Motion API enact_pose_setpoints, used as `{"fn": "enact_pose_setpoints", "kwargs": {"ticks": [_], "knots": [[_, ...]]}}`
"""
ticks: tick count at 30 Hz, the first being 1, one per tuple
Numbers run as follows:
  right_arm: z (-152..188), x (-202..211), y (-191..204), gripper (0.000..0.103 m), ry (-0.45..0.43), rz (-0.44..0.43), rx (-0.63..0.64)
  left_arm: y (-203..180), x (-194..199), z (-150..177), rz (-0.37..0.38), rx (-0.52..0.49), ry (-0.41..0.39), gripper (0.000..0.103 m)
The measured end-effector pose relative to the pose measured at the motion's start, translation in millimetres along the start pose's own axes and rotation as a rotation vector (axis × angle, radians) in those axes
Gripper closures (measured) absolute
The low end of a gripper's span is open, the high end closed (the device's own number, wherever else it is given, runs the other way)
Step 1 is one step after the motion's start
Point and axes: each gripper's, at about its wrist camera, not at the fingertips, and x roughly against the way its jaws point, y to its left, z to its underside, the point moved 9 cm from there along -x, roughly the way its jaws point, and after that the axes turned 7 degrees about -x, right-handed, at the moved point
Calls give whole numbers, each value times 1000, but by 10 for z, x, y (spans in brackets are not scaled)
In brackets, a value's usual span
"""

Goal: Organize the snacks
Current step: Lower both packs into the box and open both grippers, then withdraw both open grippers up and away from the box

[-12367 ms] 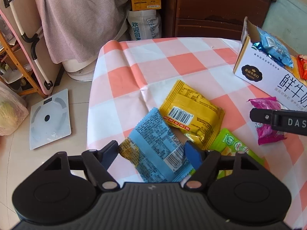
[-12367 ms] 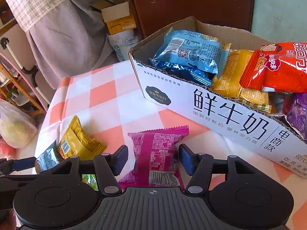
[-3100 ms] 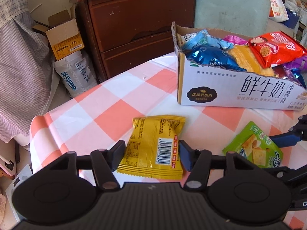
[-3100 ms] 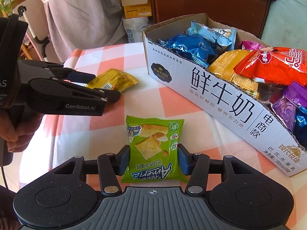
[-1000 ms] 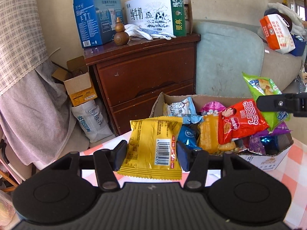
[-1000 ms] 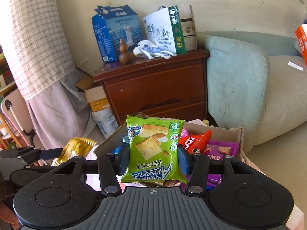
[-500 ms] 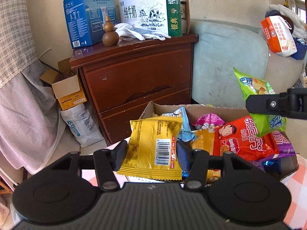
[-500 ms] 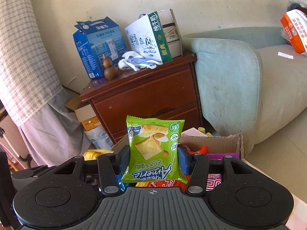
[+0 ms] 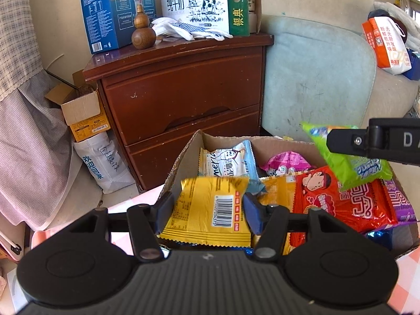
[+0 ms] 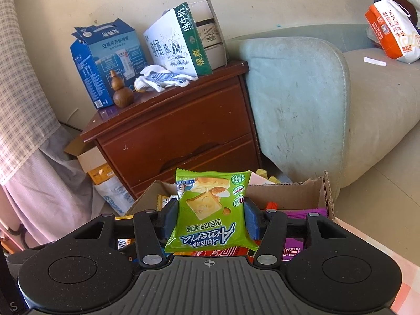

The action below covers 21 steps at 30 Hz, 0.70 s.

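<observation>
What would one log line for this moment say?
left tool: holds yellow foil packet | right tool: holds green packet | both above cardboard box

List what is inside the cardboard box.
The box holds a white-blue packet, a pink one, a red bag, plus orange and purple packs. Lower layers are hidden by these and the held yellow packet.

Held above open cardboard snack box (image 9: 183, 157): yellow foil packet (image 9: 207, 210) left, green crisp packet (image 9: 349, 165) right; brown wooden cabinet (image 9: 183, 92) behind.
</observation>
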Motion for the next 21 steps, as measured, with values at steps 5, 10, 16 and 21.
{"fn": "enact_pose_setpoints", "kwargs": {"ticks": [5,10,16,21], "knots": [[1,22,7,47,-10,9,8,-35,22,-6,-13,-13,0,22],[-8,50,20,45,-11,15,18,-33,77,5,-35,-36,11,12],[-17,120,15,39,-9,30,14,-19,183,76,-49,-57,41,9],[34,245,30,33,-17,71,50,1,319,183,-47,-55,73,8]]}}
